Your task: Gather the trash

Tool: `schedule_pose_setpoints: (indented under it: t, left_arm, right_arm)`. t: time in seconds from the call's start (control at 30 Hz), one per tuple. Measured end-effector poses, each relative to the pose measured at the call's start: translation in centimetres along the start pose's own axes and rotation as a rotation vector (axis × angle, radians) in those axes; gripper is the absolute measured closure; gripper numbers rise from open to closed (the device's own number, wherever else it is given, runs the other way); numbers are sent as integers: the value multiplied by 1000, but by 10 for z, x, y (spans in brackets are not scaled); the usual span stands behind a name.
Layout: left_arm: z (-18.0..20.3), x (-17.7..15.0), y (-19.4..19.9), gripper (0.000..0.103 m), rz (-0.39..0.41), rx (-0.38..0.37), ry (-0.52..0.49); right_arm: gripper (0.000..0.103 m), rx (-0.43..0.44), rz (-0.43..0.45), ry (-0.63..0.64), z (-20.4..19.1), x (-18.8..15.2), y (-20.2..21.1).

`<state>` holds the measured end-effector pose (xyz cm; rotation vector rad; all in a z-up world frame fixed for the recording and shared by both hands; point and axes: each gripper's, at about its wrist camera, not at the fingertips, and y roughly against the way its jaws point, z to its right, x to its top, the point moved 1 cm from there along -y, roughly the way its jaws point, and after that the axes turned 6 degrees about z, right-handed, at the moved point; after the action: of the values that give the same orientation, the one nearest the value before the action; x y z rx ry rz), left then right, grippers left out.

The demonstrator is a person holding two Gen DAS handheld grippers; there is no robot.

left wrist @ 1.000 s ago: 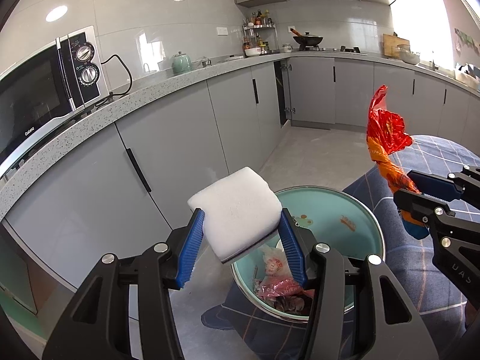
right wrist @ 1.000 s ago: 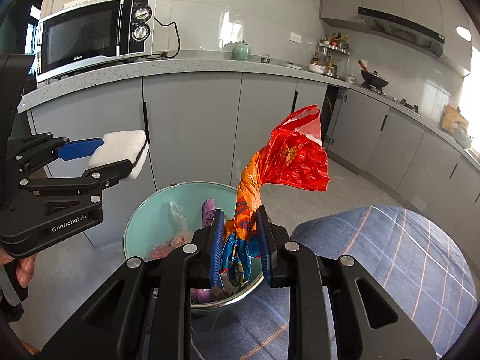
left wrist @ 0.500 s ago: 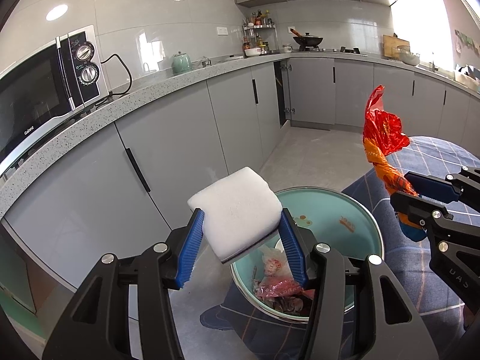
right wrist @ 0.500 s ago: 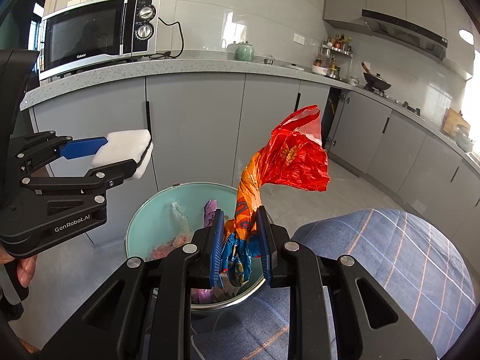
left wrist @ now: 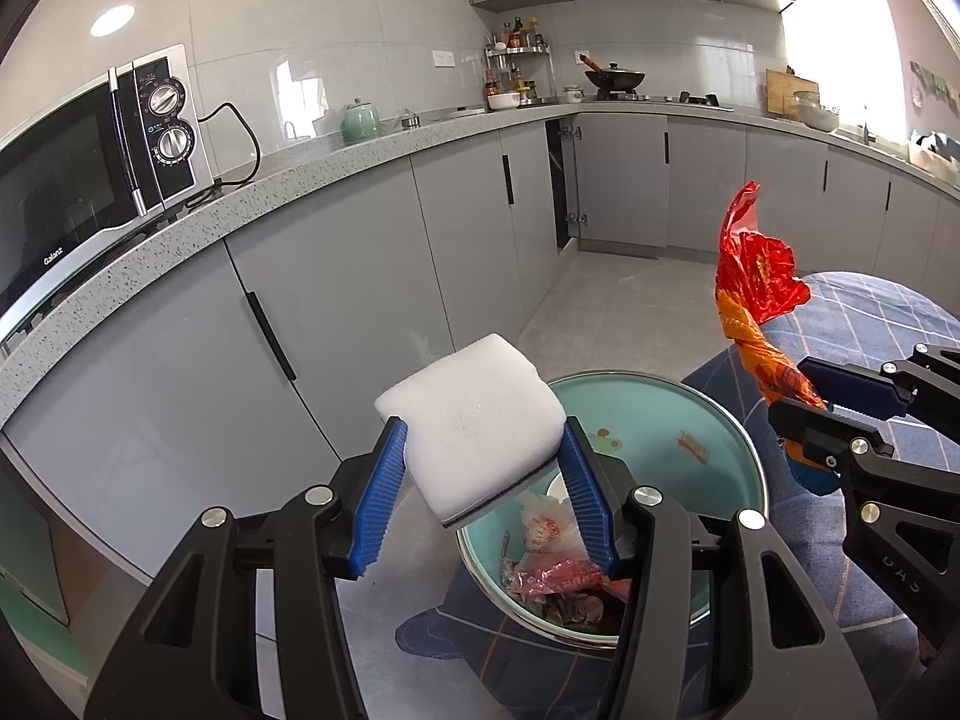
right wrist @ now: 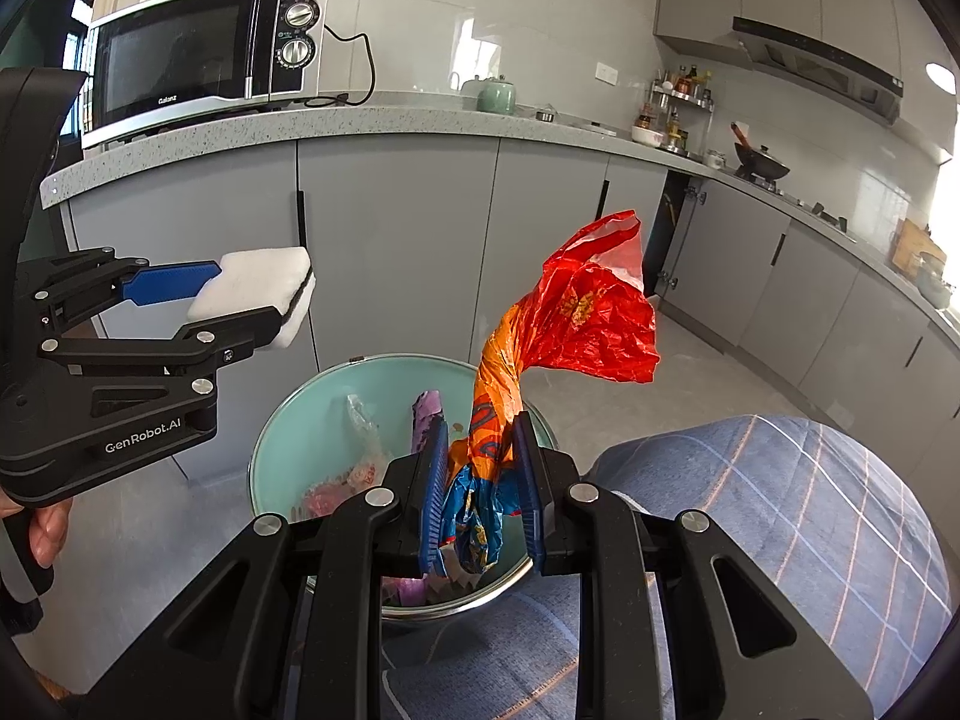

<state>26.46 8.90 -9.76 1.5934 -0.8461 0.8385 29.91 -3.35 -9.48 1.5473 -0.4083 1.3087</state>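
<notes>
Bin (right wrist: 282, 420), teal, open-topped: directly below right gripper (right wrist: 480, 480) clamping upright wrapper (right wrist: 576, 324); left gripper (left wrist: 480, 468) clamping sponge (left wrist: 474, 420) over near rim.

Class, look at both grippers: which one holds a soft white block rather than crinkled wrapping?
The left gripper: it clamps the white sponge block, while the right gripper pinches a twisted red-orange plastic wrapper above the teal bin.
</notes>
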Motion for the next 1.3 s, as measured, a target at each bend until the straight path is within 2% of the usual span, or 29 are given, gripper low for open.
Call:
schedule_pose_setpoints:
  t: [0.07,0.13,0.17,0.2,0.23,0.47,0.57,0.6,0.67,1.0,1.3]
  left_arm:
    - [0,-1,-1,48,0,3,4]
    - [0,-1,0,41,3,4,7]
    - [0,-1,0,39,2,6,11]
    - [-1,-1,0,31,1,9,16]
    - [0,-1,1,28,7,11,17]
    - [-3,-2,-2,26,-5,20,15]
    - [-5,-2,4,16,7,27,27]
    - [-5,-2,7,13,14,28,28]
    - [-3,-2,14,13,29,25,15]
    - [-2,-4,53,7,93,10,-14]
    - [-3,-1,71,7,125,8,-16]
  right_arm:
    - [80,4,0,6,-1,0,-1]
    - [77,0,7,8,-1,-1,-2]
    - [70,5,13,6,1,-1,-2]
    - [56,7,19,5,1,-2,-2]
    - [53,3,23,6,1,-3,-1]
    - [52,-21,21,-12,7,-9,4]
    - [50,-36,38,-33,10,-10,14]
    - [46,-41,48,-43,11,-11,19]
    - [42,-52,68,-61,12,-13,33]
    - [42,-96,110,-103,5,-24,87]
    - [40,-115,151,-113,5,-21,113]
